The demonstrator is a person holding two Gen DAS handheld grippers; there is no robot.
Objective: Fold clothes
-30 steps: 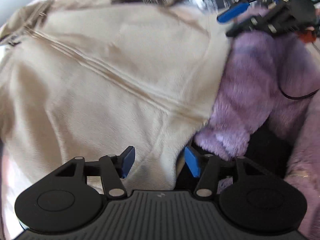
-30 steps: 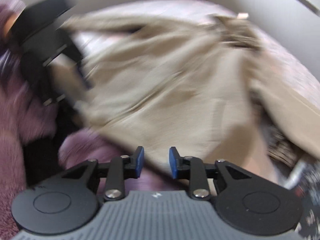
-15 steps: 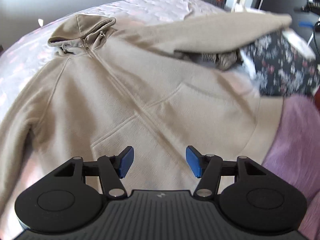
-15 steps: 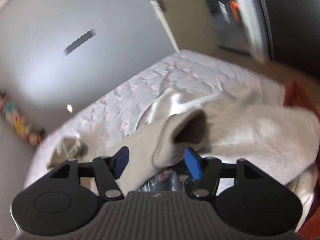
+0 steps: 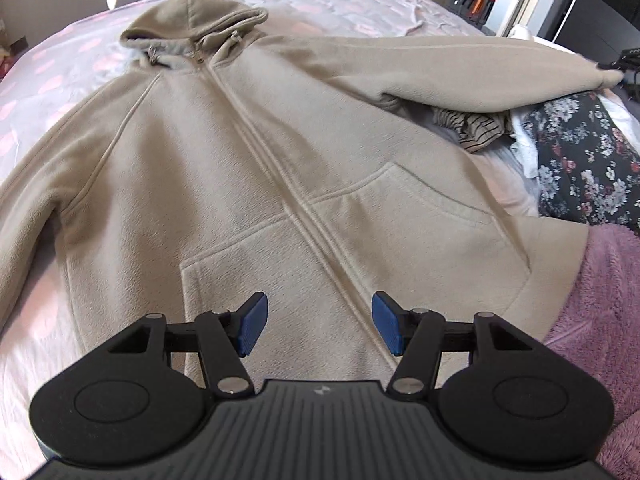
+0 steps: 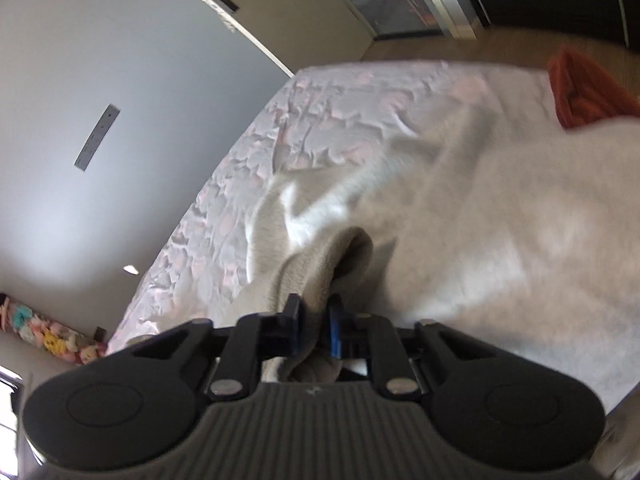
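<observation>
A beige zip hoodie (image 5: 248, 184) lay front-up on the bed (image 5: 60, 64), hood (image 5: 192, 28) toward the far side, zip closed down the middle, with a pouch pocket on each side of it. One sleeve (image 5: 460, 68) stretched out to the right in the left wrist view, lifted off the bed, its cuff end reaching the picture's right edge. Under that sleeve sat a crumpled striped garment (image 5: 476, 130), and beside it a dark floral fabric (image 5: 588, 164). A fuzzy purple blanket (image 5: 600, 316) lay at the lower right, touching the hoodie's hem corner.

The left gripper (image 5: 318, 328) hovered over the lower front of the hoodie, near the zip, its fingers (image 5: 252, 324) spread with nothing between them and no cloth pressed.

The right gripper (image 6: 314, 326) had just been closing, and its fingers (image 6: 334, 332) pinched the sleeve's cuff (image 6: 340, 264); the cuff's open mouth showed just beyond the pads, and the beige cloth bunched between them. Beyond it, in the right wrist view, more pale cloth lay blurred across the right side, with the quilted bedcover to the left of it, and an orange object (image 6: 580, 92) at the far right, which I could not identify.
</observation>
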